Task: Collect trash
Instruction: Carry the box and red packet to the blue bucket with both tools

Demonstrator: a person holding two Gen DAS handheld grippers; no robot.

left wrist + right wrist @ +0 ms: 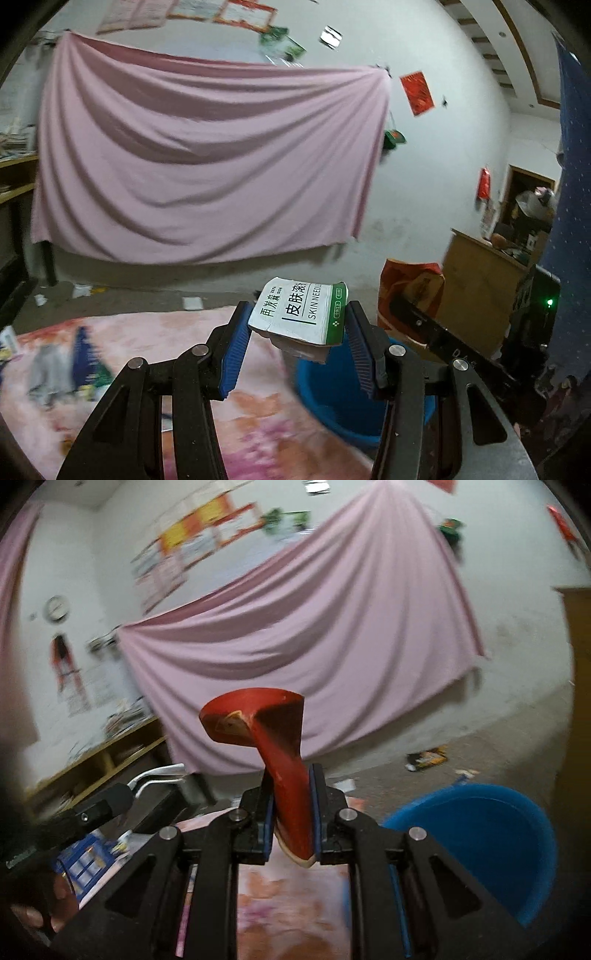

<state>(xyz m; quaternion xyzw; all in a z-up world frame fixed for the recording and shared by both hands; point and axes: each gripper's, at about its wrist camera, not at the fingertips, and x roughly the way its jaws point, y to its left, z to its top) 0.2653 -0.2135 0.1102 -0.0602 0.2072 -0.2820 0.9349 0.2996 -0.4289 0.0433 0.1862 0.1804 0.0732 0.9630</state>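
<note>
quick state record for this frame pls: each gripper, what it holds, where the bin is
left hand-held gripper: shut on white-and-green box, held above the bin
right hand-held gripper: shut on red wrapper, pinched at its lower end
blue bin: on the floor, right of the right gripper; contents not visible
floor litter: yellow packet lies near the wall

A pink floral cloth (258,417) covers the surface, with blurred packets (74,369) lying on its left part
</note>
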